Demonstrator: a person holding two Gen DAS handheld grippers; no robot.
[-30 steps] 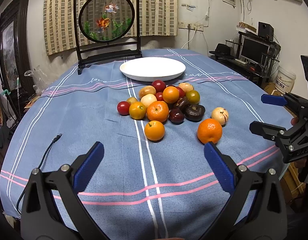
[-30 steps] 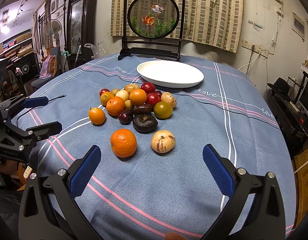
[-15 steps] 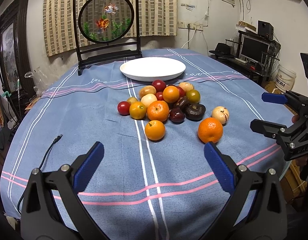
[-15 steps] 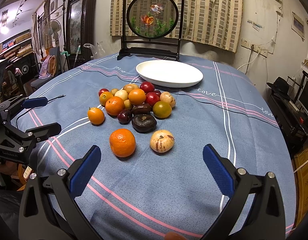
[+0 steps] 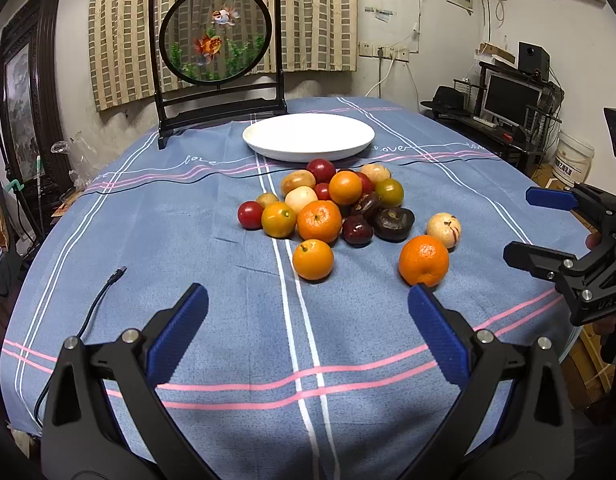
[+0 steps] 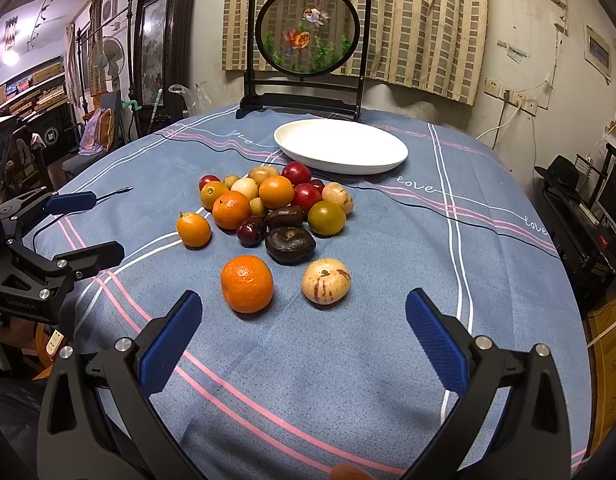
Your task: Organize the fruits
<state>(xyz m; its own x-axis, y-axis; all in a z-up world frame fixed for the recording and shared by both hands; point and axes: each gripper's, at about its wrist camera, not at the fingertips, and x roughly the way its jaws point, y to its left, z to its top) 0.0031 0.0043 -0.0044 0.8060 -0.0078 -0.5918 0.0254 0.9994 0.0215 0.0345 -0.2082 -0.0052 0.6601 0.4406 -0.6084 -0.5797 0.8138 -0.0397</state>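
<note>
1. Round table under a blue cloth with pink and white stripes (image 5: 212,232). All the fruit lies on the cloth; none is on the dish yet.
2. White shallow oval plate (image 6: 339,144), bare, at the far side, just beyond the heap. Judged the likely destination.
3. Heap of mixed small fruit (image 5: 331,204) mid-table: oranges, red, yellow and dark ones, touching.
4. Left gripper (image 5: 308,304): jaws spread wide, holding nothing, low over the near cloth. A small smooth orange fruit (image 5: 312,259) lies dead ahead, apart from the heap.
5. Right gripper (image 6: 300,312): jaws likewise wide and empty. Nearest to it, a large dimpled orange mandarin (image 6: 247,283), ahead and slightly left of centre; a pale cream fruit with brown streaks (image 6: 326,281) sits beside it, slightly right.
6. Judgement: the mandarin is the right gripper's pick; roundish, no long axis matters. Straight forward reach, small leftward correction.
</note>
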